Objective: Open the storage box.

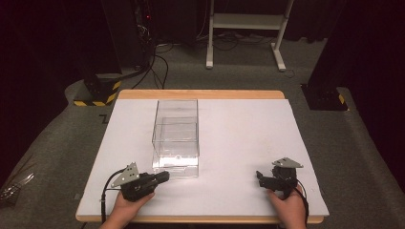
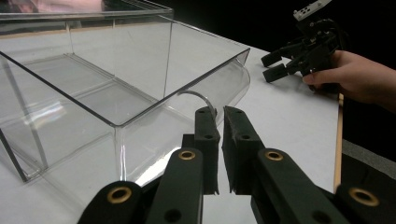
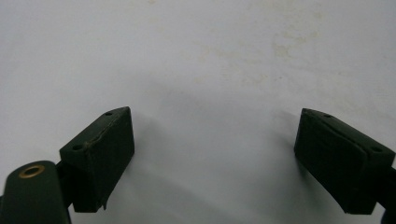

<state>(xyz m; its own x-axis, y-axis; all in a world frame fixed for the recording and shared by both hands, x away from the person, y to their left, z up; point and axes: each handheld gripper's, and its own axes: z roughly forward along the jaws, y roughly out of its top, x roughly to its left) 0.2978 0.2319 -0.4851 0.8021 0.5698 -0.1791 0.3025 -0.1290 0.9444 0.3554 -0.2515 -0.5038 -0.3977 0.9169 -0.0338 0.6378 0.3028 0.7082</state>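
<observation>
A clear plastic box [image 1: 175, 126] [image 2: 93, 88] with an open top stands on the white table [image 1: 243, 129], left of the middle. A thin curved clear handle [image 2: 194, 94] sticks out from its low front part. My left gripper [image 1: 165, 176] [image 2: 220, 111] lies level at that front, its jaws closed to a narrow slit with the handle's end running in between the tips. My right gripper [image 1: 259, 175] [image 3: 214, 116] rests near the front right of the table, open, with bare white table between its fingers. It also shows far off in the left gripper view [image 2: 276, 65], held by a hand.
The table's wooden edge [image 1: 200, 94] runs along the back. Beyond it stand a white metal frame [image 1: 246, 21] and cables on the grey floor. A black base with yellow stripes [image 1: 98, 93] sits off the back left corner.
</observation>
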